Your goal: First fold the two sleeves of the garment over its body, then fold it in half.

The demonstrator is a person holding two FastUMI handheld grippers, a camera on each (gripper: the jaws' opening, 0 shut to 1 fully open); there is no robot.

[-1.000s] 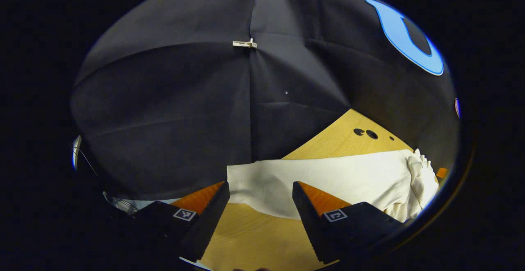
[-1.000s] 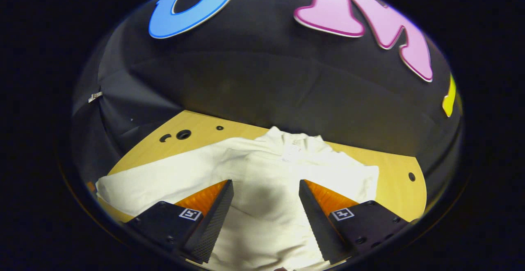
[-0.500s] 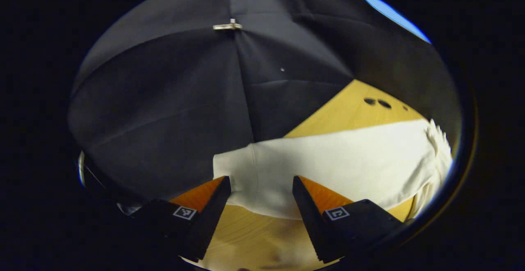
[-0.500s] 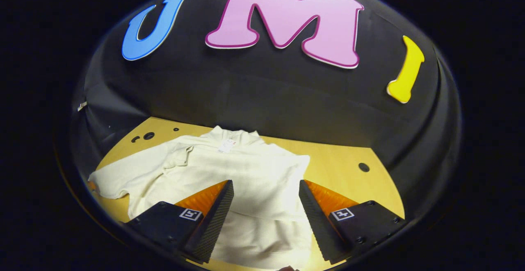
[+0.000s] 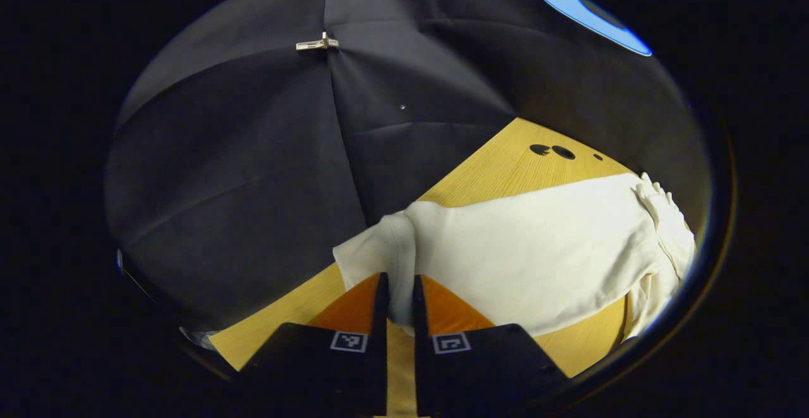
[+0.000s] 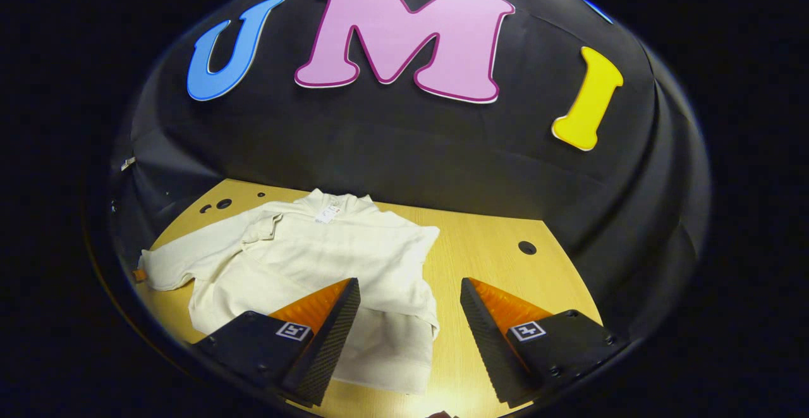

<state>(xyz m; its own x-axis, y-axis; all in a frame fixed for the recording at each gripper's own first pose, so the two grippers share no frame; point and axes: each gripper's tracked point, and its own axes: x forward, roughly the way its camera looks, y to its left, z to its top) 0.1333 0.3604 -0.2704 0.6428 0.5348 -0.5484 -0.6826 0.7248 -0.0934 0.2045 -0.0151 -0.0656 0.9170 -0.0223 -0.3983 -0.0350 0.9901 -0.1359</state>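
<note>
A cream long-sleeved garment (image 6: 328,260) lies flat on the wooden table (image 6: 493,266), collar toward the booth wall. One sleeve (image 6: 385,260) is folded across its body; the other sleeve (image 5: 524,247) stretches out sideways. My left gripper (image 5: 398,291) is shut on that outstretched sleeve's cuff (image 5: 385,260), cloth pinched between both fingers. My right gripper (image 6: 409,295) is open above the garment's near right edge, holding nothing. The left gripper (image 6: 139,274) peeks out at the sleeve's end in the right gripper view.
Small round holes (image 5: 551,150) pierce the tabletop near the far corner, and another hole (image 6: 526,247) sits right of the garment. A clip (image 5: 318,43) holds the wall cloth's seam. Bare wood lies right of the garment.
My left gripper moved onto the cuff and shut on it. My right gripper backed away to the right, leaving one sleeve lying across the body.
</note>
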